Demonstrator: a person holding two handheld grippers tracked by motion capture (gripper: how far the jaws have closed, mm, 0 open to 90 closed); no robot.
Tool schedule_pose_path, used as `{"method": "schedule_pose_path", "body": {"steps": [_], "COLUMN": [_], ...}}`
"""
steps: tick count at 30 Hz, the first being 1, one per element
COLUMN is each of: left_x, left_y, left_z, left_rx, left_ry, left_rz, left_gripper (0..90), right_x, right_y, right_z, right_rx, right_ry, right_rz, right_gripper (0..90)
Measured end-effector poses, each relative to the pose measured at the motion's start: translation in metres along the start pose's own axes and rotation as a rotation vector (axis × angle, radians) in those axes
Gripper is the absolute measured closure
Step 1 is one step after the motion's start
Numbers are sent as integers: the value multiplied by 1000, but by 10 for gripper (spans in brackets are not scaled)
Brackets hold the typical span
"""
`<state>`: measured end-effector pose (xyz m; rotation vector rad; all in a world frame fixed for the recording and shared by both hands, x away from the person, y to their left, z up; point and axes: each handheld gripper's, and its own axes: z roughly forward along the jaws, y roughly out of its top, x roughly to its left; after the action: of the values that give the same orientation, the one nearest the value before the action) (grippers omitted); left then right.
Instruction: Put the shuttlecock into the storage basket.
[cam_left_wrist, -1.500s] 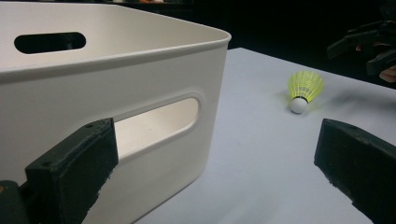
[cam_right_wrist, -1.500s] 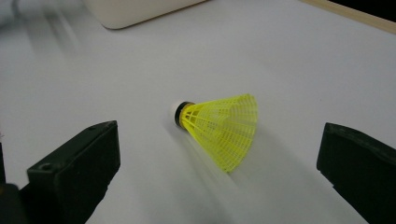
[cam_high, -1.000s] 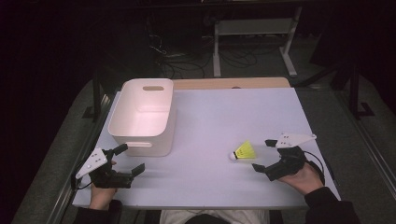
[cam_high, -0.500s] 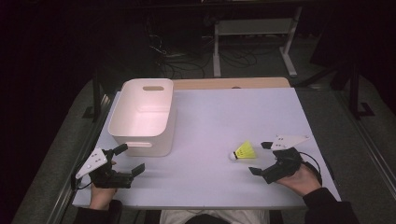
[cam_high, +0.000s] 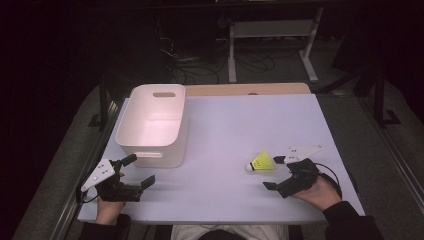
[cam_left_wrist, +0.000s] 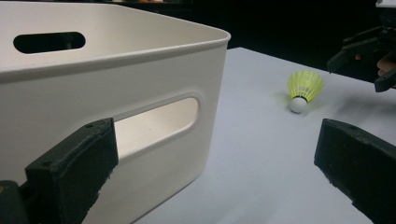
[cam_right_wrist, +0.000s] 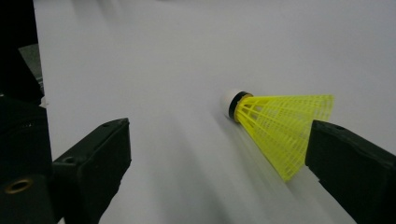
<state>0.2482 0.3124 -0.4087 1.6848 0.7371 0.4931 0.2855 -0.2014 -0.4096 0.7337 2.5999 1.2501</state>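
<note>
A yellow shuttlecock (cam_high: 262, 162) with a white cork tip lies on its side on the white table (cam_high: 240, 125), right of centre. My right gripper (cam_high: 273, 173) stands open just to its right and front, jaws wide apart. In the right gripper view the shuttlecock (cam_right_wrist: 275, 126) lies close ahead, its skirt next to the right jaw, its cork pointing left. My left gripper (cam_high: 138, 170) rests open at the front left, beside the white bin (cam_high: 152, 125). The left gripper view has the bin's handle slot (cam_left_wrist: 154, 119) close and the shuttlecock (cam_left_wrist: 304, 88) farther off.
The white plastic bin is empty and stands at the table's left side. A wooden strip (cam_high: 247, 89) runs along the far edge. Beyond the table are a dark floor, cables and a metal stand (cam_high: 272, 45).
My right gripper has moved left and toward the front edge, closing in on the shuttlecock. The left gripper and the bin have not moved.
</note>
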Motion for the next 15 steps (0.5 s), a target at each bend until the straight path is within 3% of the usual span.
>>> {"method": "schedule_pose_path", "body": {"steps": [15], "left_x": [0], "left_y": [0], "left_z": [0], "left_rx": [0], "left_ry": [-1], "left_rz": [1], "left_gripper": [0], "right_x": [1], "right_y": [2], "right_z": [7], "right_rx": [66], "right_ry": [36], "right_rz": [-25], "right_gripper": [291]}}
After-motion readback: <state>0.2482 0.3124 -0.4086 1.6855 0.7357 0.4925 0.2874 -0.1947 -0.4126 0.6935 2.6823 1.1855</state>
